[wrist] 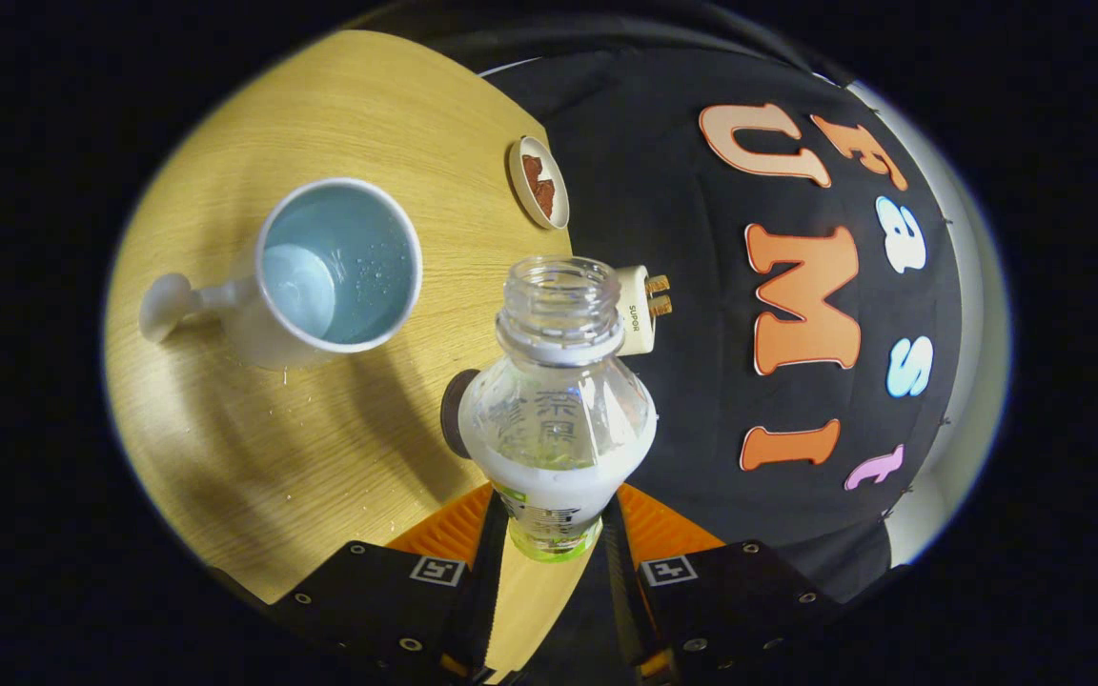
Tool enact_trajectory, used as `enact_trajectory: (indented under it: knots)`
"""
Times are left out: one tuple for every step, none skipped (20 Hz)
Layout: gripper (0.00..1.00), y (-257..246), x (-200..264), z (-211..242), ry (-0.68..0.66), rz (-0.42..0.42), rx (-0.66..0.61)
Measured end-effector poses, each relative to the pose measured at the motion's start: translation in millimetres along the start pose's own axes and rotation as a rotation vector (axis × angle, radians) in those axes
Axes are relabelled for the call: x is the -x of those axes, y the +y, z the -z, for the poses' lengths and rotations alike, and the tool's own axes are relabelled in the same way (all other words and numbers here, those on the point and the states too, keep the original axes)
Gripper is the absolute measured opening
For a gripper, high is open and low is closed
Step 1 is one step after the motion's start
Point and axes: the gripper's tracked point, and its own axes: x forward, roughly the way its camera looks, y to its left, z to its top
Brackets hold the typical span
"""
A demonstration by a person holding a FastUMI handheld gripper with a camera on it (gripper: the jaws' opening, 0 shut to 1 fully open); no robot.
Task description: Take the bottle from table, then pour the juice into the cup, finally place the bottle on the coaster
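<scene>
My gripper (554,519) is shut on the lower body of a clear plastic bottle (559,410), which stands up between the fingers. Its cap is off, the open mouth (563,286) points away from me, and white juice fills its lower part. The whole scene looks tilted. Ahead and to the left of the bottle, a white cup (339,267) with a pale blue inside and a side handle stands on the wooden table (301,457). Droplets cling to its inner wall. A dark round coaster (454,414) lies on the table, partly hidden behind the bottle's left shoulder.
A small pale dish (539,183) with brown pieces sits near the table's far edge. A white plug-like object (640,310) with metal prongs shows behind the bottle's neck. A few small drops lie on the table near the cup's base. The booth's black cloth hangs beyond the table.
</scene>
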Motion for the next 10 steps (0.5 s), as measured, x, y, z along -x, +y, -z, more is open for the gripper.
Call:
enact_trajectory:
  knots:
    - [0.53,0.3,-0.5,0.1,0.001,0.002,0.021]
    - [0.53,-0.2,-0.8,0.0,-0.002,0.003,0.040]
    - [0.52,-1.1,-0.9,-1.3,-0.005,0.005,0.058]
    - [0.53,-2.4,-0.9,-2.2,-0.009,0.009,0.079]
    - [0.53,-3.5,-0.7,-3.7,-0.016,0.012,0.101]
    - [0.53,-4.8,-0.3,-5.3,-0.021,0.014,0.120]
    - [0.53,-5.7,-0.9,-6.7,-0.029,0.018,0.137]
    - [0.53,-7.0,0.3,-9.3,-0.034,0.020,0.156]
    - [0.53,-8.2,1.2,-11.5,-0.042,0.022,0.174]
    - [0.53,-8.5,1.1,-13.0,-0.048,0.025,0.191]
